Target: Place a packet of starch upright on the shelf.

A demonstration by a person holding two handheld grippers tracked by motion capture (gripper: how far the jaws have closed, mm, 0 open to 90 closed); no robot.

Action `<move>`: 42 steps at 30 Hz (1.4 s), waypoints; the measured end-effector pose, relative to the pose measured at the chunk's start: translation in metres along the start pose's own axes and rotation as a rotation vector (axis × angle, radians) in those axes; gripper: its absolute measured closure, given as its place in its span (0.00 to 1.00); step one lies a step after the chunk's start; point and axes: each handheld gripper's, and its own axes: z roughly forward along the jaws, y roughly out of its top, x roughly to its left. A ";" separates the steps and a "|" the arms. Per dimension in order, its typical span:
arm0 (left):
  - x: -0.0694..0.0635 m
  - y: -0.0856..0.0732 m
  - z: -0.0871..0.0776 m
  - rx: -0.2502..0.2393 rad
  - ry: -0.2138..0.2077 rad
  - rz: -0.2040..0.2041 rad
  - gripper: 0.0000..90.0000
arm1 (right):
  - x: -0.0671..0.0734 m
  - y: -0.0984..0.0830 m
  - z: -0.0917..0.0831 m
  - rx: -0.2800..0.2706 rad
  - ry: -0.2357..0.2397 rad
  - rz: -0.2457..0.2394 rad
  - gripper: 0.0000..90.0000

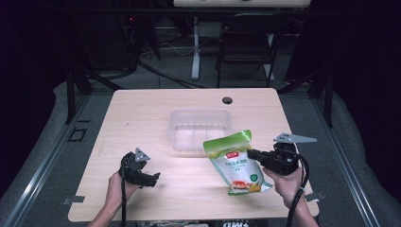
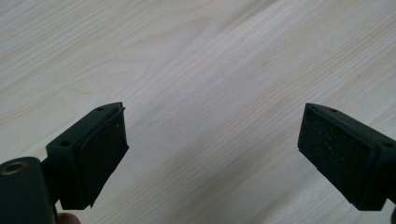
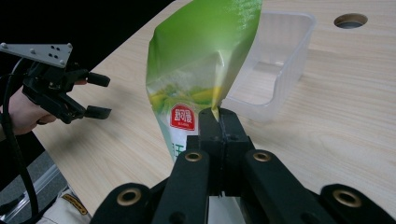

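1. The right gripper (image 1: 251, 154) is clamped on the edge of a green food pouch (image 1: 234, 162) — its jaws pressed together on the pouch's side seam.
2. The pouch hangs tilted above the wooden table (image 1: 189, 101), just in front of a clear plastic container (image 1: 199, 128).
3. The left gripper (image 1: 155, 178) is held low over the near left of the table, jaws wide apart with nothing between them — well apart from the pouch.
4. Beyond the container, a round cable hole (image 1: 227, 100) sits near the table's far edge.
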 end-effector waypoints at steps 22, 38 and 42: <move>0.000 0.006 -0.006 -0.062 0.004 -0.014 0.08 | 0.019 0.020 -0.006 -0.027 0.017 -0.027 1.00; 0.005 -0.002 -0.011 -0.099 0.018 -0.016 0.06 | 0.025 0.035 -0.003 -0.056 0.001 -0.021 1.00; 0.005 -0.001 -0.010 -0.108 0.017 -0.013 0.07 | 0.027 0.042 -0.002 -0.071 0.004 -0.018 1.00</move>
